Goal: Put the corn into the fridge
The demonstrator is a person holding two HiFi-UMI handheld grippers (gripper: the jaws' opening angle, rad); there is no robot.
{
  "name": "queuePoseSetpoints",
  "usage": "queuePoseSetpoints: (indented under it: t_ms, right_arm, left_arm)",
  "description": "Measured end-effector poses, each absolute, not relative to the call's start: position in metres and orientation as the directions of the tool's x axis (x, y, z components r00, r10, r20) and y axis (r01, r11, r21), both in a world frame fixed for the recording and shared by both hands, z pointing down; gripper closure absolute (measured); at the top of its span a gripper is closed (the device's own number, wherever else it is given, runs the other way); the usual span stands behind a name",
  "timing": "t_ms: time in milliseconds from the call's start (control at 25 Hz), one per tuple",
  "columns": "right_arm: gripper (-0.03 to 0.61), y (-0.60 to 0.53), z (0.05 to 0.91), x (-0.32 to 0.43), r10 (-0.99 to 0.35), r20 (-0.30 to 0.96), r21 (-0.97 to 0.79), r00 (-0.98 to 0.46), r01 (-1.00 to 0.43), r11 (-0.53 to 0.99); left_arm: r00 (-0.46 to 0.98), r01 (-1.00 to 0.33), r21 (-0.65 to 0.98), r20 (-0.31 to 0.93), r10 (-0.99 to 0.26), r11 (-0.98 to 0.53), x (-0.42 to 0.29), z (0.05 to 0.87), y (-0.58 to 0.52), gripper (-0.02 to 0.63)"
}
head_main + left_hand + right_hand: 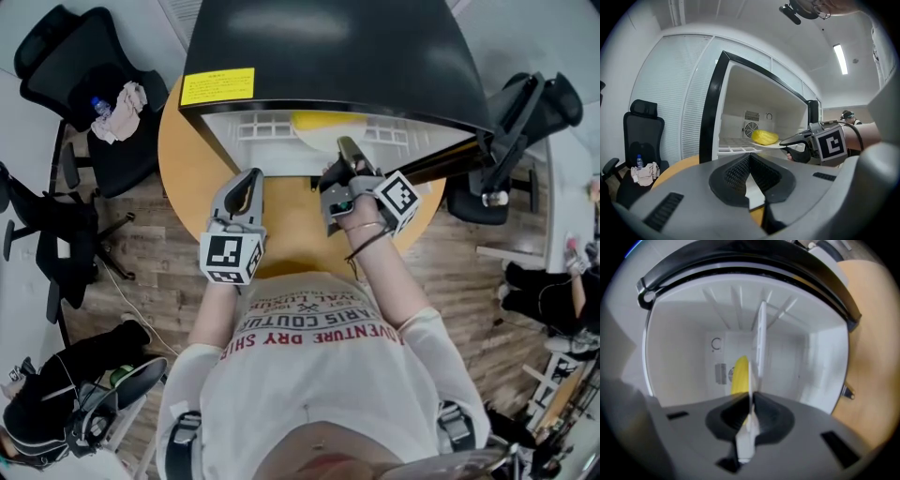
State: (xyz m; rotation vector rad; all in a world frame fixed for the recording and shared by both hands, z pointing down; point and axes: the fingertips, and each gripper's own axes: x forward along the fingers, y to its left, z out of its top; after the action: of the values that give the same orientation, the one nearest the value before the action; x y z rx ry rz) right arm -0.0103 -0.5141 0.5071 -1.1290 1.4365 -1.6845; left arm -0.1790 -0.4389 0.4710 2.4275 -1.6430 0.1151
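One small black fridge point(328, 52) with a white inside stands open on one round wooden table point(186, 159), at twelve o'clock from the person in the head view. The right gripper point(345, 146) reaches into the opening at one o'clock, its two jaws clamped on the rim of one round white plate point(761, 341). One yellow corn cob point(764, 137) lies on that plate, inside the fridge cavity, above the white grid shelf point(733, 149) and in front of the round fan vent point(750, 128) on the back wall. The left gripper point(249, 178) sits at eleven o'clock, short of the opening, its jaws closed together on nothing. One black office chair point(84, 70) at ten o'clock carries one water bottle point(101, 106) and one crumpled cloth point(127, 98).
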Motion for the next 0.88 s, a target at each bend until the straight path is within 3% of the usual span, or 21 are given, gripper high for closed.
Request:
queuePoseSetpoints:
  t_ms: [480,640,880]
  right_arm:
    - [0.529,-0.516,0.503,-0.011,-0.900,0.172,-0.985,-0.400,-0.076,-0.155]
    - [0.439,-0.514,0.495,-0.009,-0.903,0.126,-0.991,-0.411,-0.084,-0.100]
    - [0.445,-0.491,0.486,-0.001,-0.899,0.088,-0.993,-0.429,-0.111,-0.044]
  left_arm:
    - [0.349,-0.935,0.131,0.194,-0.917,-0.329,-0.187,0.476,-0.437,0.586]
    - [0.354,-0.934,0.126,0.196,-0.914,-0.334,-0.182,0.475,-0.432,0.586]
    - [0.366,-0.931,0.085,0.190,-0.911,-0.356,-0.170,0.469,-0.424,0.586]
